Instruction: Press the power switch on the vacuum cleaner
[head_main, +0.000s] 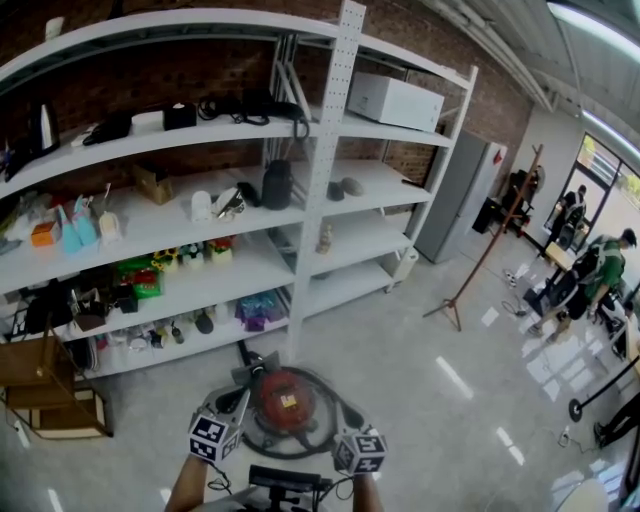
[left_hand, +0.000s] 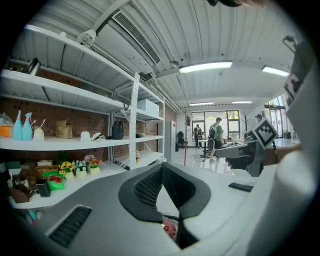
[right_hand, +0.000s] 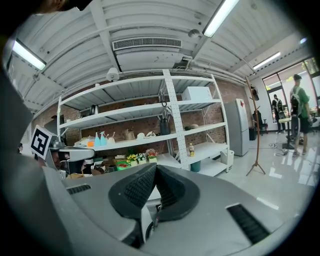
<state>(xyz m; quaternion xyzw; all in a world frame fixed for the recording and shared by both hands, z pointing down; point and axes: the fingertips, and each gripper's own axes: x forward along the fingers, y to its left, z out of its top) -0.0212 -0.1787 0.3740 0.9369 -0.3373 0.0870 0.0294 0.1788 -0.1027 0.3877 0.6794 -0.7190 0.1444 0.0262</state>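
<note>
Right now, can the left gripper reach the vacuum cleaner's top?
Likely yes: the left gripper hovers right beside the red vacuum cleaner, jaws together, nothing between the two. Can't make out the switch itself.

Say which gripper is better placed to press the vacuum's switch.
Left gripper, probably: its tips reach the red vacuum, which shows under its jaws; the right gripper sits farther out.

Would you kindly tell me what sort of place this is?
Likely an open workshop or test lab: tall white shelving stocked with household items against a brick wall, a red vacuum cleaner on polished floor.
</note>
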